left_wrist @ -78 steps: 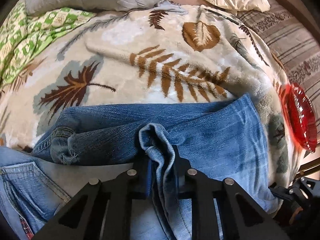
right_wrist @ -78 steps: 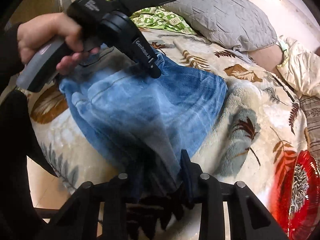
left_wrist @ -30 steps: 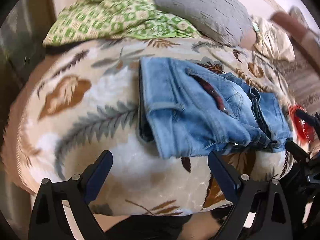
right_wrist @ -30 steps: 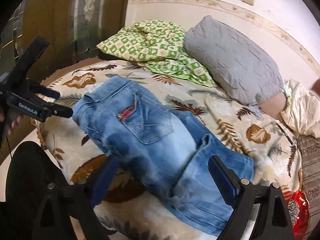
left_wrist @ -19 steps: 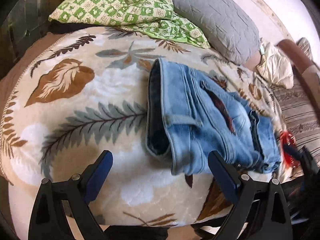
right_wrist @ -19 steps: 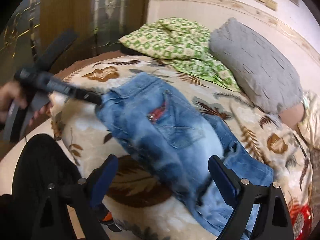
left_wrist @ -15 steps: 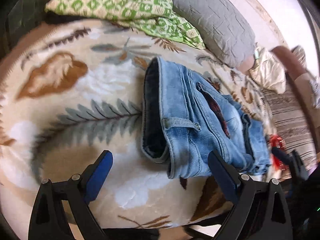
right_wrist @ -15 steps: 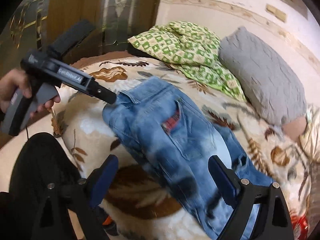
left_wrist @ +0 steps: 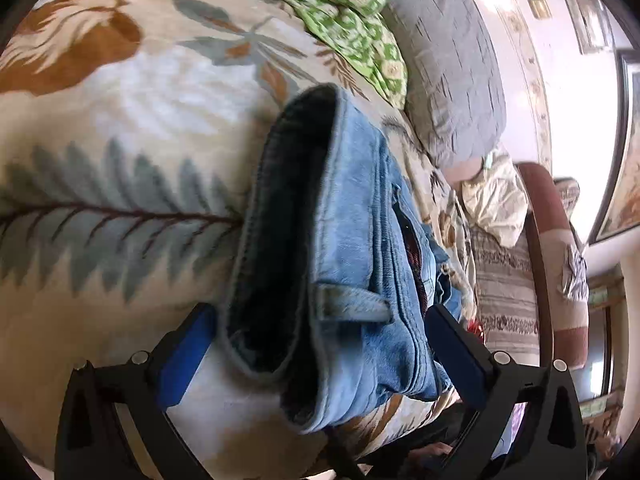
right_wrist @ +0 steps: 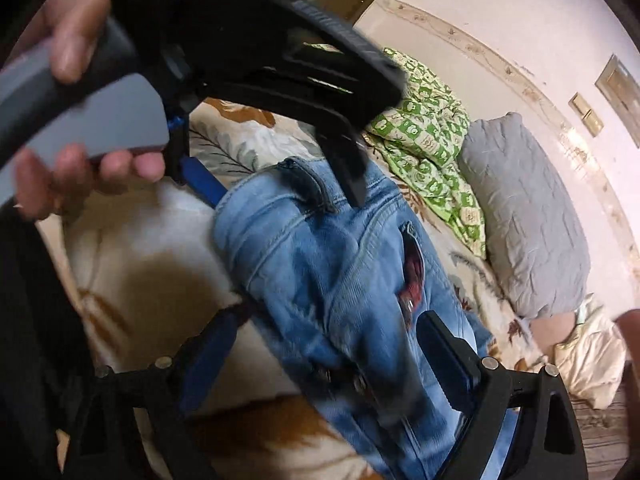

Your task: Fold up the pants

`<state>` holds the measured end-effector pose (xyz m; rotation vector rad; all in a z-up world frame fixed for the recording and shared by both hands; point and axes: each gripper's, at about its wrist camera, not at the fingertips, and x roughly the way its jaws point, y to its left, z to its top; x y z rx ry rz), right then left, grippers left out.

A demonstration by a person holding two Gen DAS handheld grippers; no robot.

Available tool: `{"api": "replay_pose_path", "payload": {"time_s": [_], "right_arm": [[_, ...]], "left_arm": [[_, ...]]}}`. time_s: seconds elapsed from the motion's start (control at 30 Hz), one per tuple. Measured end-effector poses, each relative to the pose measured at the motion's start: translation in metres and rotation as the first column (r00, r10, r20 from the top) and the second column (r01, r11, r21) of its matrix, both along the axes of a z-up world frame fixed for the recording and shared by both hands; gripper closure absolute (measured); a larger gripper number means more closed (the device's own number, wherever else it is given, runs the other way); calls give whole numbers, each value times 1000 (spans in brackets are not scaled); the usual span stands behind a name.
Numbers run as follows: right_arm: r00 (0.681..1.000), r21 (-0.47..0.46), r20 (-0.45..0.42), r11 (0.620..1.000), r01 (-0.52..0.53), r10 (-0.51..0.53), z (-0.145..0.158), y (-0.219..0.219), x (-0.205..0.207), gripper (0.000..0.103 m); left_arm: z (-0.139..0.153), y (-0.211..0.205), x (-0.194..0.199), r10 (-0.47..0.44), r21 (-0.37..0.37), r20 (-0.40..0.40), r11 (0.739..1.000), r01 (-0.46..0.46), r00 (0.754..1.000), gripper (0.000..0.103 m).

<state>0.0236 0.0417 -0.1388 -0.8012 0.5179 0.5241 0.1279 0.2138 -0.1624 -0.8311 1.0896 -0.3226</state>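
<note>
The left gripper (left_wrist: 316,344) is spread wide with the waistband end of the jeans (left_wrist: 360,248) between its blue pads (left_wrist: 182,360), nothing pinched yet. The right gripper (right_wrist: 324,364) is spread wide too, straddling the denim further along, over the button fly. The jeans lie partly folded on the leaf-print blanket (left_wrist: 120,128), close to its near edge. Judged from here, a bite on only the top layer of the gaping waistband could peel the fold apart, and a pull toward the edge could drag the bundle off the bed. No readable brand, label or lettering shows; the pictures are blurred
</note>
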Motion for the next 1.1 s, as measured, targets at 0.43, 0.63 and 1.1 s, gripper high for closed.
{"api": "replay_pose_path", "payload": {"time_s": [0.43, 0.63, 1.1], "right_arm": [[999, 125, -19, 991, 44, -42, -1, 1, 16, 79], [992, 364, -80, 924, 117, -94, 37, -39, 17, 80], [868, 774, -365, 409, 483, -335, 77, -260, 7, 81]], "left_arm": [[18, -6, 11, -101, 46, 16, 994, 100, 995, 78], [100, -57, 12, -238, 256, 139, 946, 197, 961, 82], [175, -321, 22, -695, 541, 207, 667, 512, 688, 82]]}}
